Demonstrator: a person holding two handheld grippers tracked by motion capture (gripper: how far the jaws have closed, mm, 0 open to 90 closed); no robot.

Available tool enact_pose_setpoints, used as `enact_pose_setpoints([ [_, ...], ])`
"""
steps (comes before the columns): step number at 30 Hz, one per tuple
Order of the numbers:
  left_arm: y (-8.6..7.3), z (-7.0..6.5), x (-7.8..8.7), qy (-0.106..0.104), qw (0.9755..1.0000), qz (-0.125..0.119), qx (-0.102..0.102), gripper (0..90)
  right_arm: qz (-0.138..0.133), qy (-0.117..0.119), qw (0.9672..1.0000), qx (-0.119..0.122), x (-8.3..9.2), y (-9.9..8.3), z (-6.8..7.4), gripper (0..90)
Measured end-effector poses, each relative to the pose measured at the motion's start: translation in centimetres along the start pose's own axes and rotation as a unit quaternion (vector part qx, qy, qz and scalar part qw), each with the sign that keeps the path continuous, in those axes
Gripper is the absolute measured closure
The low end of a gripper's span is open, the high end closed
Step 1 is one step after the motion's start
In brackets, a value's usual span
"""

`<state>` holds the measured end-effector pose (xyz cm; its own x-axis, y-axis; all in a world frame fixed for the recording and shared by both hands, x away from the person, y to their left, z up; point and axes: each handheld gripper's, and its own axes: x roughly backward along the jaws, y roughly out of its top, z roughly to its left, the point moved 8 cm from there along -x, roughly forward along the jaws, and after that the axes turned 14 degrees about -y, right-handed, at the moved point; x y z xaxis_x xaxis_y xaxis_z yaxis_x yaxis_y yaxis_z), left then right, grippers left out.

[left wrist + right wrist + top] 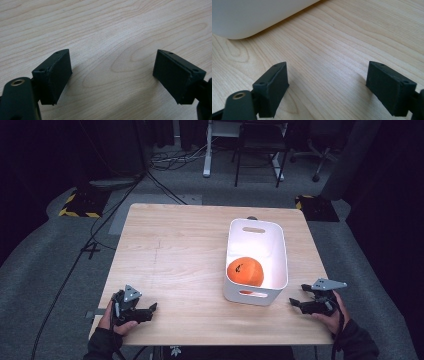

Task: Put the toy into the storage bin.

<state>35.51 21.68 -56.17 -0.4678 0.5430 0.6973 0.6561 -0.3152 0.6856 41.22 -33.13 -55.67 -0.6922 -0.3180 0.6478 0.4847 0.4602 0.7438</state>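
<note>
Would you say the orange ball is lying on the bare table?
No, the orange ball sits inside the white bin, at its near end.

You see a pale wooden table (pixel 180 260) on grey carpet (pixel 45 270). Beyond it stand yellow-black striped floor plates (pixel 80 202), loose cables (pixel 175 160), and probably a chair (pixel 260 150).

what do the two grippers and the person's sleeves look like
Both the left gripper and the right gripper are black, each topped by a grey three-cornered plate. Their fingers are flat, wedge-shaped black pads with small screw holes. The sleeves are dark.
</note>
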Motion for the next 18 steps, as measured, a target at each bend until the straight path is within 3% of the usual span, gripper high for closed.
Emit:
enact_pose_setpoints([
  [18,0.0,0.01,0.01,0.001,1.0,0.0,0.0,15.4,0.0,0.0,1.0,0.0,0.0,0.0,0.0,17.9],
])
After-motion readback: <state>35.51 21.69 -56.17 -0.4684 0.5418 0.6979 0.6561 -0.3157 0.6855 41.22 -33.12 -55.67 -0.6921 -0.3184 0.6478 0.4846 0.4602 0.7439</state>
